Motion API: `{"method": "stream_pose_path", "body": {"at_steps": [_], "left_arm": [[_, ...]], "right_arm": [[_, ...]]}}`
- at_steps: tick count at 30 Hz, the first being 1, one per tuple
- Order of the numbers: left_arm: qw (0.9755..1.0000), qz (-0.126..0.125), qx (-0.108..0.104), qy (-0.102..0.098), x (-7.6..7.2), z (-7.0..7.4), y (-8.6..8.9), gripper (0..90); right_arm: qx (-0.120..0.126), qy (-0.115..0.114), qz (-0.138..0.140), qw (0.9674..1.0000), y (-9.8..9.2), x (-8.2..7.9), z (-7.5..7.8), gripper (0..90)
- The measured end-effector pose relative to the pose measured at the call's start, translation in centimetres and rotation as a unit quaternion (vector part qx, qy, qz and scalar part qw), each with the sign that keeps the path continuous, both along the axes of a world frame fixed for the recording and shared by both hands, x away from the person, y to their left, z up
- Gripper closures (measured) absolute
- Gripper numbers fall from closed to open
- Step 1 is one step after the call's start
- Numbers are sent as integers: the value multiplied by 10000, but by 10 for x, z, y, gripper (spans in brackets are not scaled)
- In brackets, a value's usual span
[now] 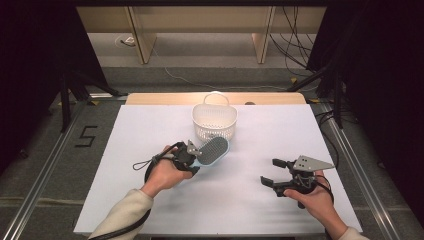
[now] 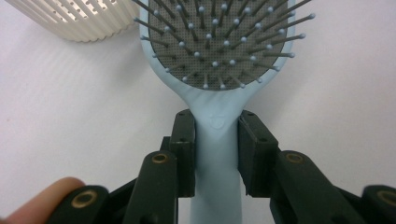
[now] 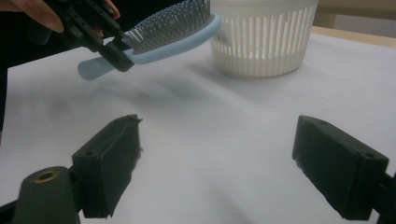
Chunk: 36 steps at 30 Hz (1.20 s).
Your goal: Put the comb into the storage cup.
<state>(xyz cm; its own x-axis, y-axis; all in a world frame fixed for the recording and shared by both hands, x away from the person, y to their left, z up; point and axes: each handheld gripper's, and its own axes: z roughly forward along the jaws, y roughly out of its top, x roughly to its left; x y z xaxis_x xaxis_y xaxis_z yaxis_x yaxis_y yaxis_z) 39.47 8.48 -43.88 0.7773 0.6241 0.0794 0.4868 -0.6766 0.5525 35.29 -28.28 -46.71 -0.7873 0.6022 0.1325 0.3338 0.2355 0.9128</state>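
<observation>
A light blue hairbrush [image 1: 212,151] with a grey bristle pad is held above the white table, its head pointing toward the white slatted basket [image 1: 215,122]. My left gripper [image 1: 192,159] is shut on the brush's handle; in the left gripper view both pads clamp the handle [image 2: 217,154] just below the head. The right gripper view shows the brush [image 3: 163,35] lifted off the table with the basket [image 3: 261,37] behind it. My right gripper [image 1: 272,171] rests near the table's right front, jaws wide open with nothing between them [image 3: 217,163].
The white sheet [image 1: 150,135] covers the table, whose wooden far edge [image 1: 165,98] shows behind the basket. Black stands and cables flank the table on the floor. A person's forearms enter from the bottom.
</observation>
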Motion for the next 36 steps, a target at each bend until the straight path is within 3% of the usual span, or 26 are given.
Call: {"method": "stream_pose_path", "body": {"at_steps": [5,21,28,36], "left_arm": [[9998,87,-112,-161,-1,1,0,696],[9990,195,-332,-219,-1,2,0,696],[9975,277,-544,-353,-1,3,0,696],[9967,269,-617,-456,-2,4,1,696]], "right_arm": [[9,1,5,10000,0,0,0,162],[20,15,11,10000,0,0,-1,162],[36,19,-1,10000,0,0,-1,162],[29,24,18,10000,1,0,-1,162]]}}
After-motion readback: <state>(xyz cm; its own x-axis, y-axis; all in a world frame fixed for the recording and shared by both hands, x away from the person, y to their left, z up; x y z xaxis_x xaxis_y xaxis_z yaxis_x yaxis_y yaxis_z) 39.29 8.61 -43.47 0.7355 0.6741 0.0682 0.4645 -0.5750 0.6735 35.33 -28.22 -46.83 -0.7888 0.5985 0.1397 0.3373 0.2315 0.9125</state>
